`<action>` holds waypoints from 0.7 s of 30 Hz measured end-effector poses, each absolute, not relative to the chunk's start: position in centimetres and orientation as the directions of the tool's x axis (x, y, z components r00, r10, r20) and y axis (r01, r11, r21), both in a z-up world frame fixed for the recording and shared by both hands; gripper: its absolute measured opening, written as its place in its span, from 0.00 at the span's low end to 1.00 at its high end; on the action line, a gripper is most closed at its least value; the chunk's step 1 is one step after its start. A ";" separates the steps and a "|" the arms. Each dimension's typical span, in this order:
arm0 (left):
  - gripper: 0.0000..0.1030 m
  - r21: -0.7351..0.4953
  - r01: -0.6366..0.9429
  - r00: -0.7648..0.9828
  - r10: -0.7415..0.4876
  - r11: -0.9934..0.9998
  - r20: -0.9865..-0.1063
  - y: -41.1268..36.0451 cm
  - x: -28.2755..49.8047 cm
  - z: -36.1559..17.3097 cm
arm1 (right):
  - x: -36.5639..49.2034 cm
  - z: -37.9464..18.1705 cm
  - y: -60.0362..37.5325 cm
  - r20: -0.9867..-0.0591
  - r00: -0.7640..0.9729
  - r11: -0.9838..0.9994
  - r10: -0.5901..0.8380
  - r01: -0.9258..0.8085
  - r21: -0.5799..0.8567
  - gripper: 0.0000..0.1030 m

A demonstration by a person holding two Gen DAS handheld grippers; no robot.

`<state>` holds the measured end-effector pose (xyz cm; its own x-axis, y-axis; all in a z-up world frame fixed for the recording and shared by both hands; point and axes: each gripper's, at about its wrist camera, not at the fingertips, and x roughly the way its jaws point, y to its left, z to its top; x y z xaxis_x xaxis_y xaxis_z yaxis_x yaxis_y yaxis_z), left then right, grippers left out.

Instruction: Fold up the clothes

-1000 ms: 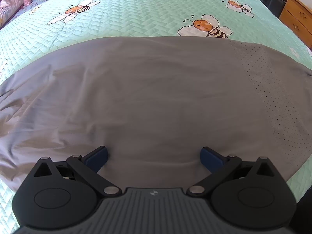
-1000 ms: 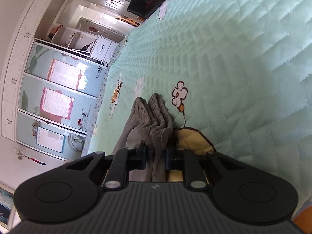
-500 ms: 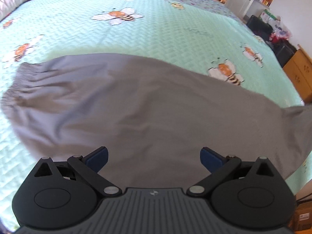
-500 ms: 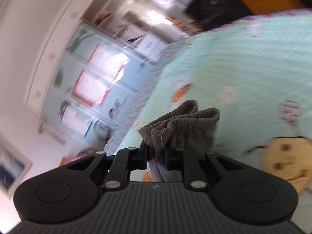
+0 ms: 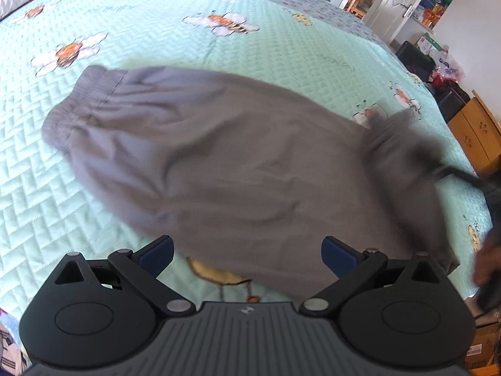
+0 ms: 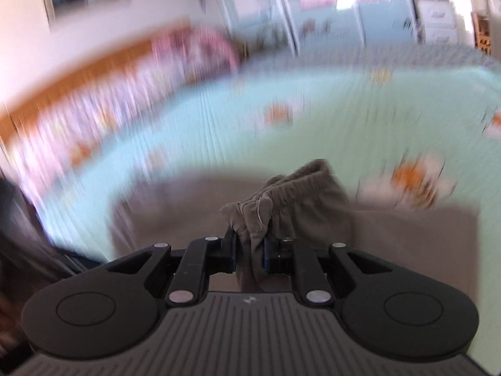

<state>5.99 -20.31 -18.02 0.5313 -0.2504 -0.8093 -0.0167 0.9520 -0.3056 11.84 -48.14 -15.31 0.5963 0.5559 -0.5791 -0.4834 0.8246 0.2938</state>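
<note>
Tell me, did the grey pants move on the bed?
Yes. The grey pants slid away from the bee they lay beside, dragged by the right gripper.

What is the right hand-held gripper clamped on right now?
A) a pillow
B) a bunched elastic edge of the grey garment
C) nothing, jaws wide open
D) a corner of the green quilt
B: in the right wrist view the right hand-held gripper has its jaws nearly closed on a gathered, elasticated edge of the grey garment, lifted above the green quilt.
</note>
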 end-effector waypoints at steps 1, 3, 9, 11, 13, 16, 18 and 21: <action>1.00 -0.310 -0.022 0.526 -0.253 0.950 -0.812 -20.1 5.9 -18.2 | 12.1 -17.3 -46.9 -0.625 0.570 0.832 0.534 -0.485 0.268 0.16; 1.00 -0.323 -0.024 0.518 -0.265 0.946 -0.813 -19.8 5.7 -18.7 | 11.8 -19.2 -46.1 -0.648 0.558 0.837 0.518 -0.486 0.250 0.16; 1.00 -0.356 -0.014 0.510 -0.299 0.934 -0.806 -19.5 6.1 -19.7 | 11.4 -18.2 -47.6 -0.570 0.589 0.820 0.573 -0.426 0.383 0.16; 1.00 -0.369 -0.008 0.516 -0.312 0.930 -0.797 -19.5 6.1 -19.7 | 11.9 -16.9 -48.7 -0.508 0.616 0.793 0.602 -0.388 0.469 0.16; 1.00 -0.387 -0.004 0.520 -0.329 0.922 -0.788 -19.3 6.1 -19.7 | 12.3 -15.6 -48.8 -0.455 0.643 0.774 0.616 -0.387 0.501 0.16; 1.00 -0.392 -0.003 0.521 -0.333 0.920 -0.786 -19.2 6.1 -19.7 | 13.0 -14.2 -47.1 -0.413 0.666 0.773 0.622 -0.436 0.461 0.16; 1.00 -0.388 -0.005 0.518 -0.330 0.922 -0.790 -19.2 6.1 -19.7 | 13.4 -15.6 -44.2 -0.503 0.614 0.794 0.608 -0.494 0.355 0.16; 1.00 -0.386 -0.008 0.511 -0.328 0.923 -0.795 -19.2 6.3 -19.7 | 12.9 -18.7 -40.1 -0.644 0.557 0.801 0.524 -0.580 0.150 0.24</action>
